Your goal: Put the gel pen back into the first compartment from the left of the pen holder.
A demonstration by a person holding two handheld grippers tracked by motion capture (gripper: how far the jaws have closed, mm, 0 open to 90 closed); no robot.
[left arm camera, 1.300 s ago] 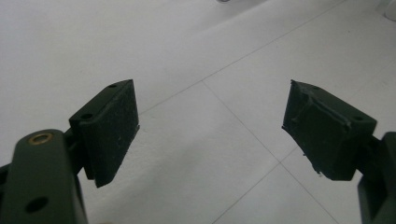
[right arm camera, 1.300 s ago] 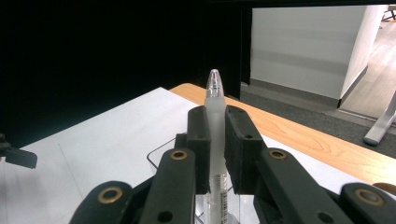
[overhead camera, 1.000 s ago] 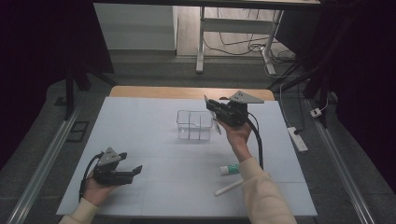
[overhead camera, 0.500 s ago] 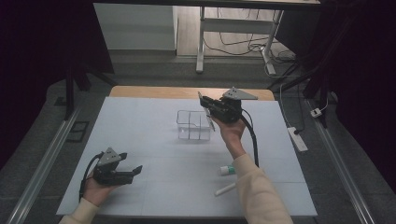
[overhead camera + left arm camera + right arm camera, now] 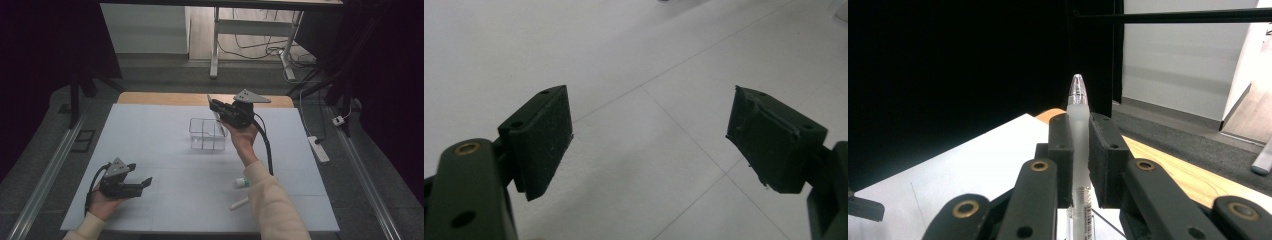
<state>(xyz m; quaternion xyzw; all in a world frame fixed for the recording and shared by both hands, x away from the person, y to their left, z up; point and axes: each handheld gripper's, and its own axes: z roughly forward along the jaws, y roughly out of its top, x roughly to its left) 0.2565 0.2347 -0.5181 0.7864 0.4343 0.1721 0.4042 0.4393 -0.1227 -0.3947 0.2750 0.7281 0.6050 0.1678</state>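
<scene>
Now, L gripper (image 5: 145, 183) rests near tabletop's (image 5: 150, 130) front-left corner, jaws wide apart, nothing between. R gripper (image 5: 212, 103) is raised by clear organiser (image 5: 207, 134) near back edge, pads clamped on a frosted pen (image 5: 1078, 125), tip up.

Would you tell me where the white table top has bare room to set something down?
The far-left stretch, from the clear bin to the table's left edge, is bare, as is the middle between both hands. The near right is crowded: a small tube and a white pen lie there.
</scene>
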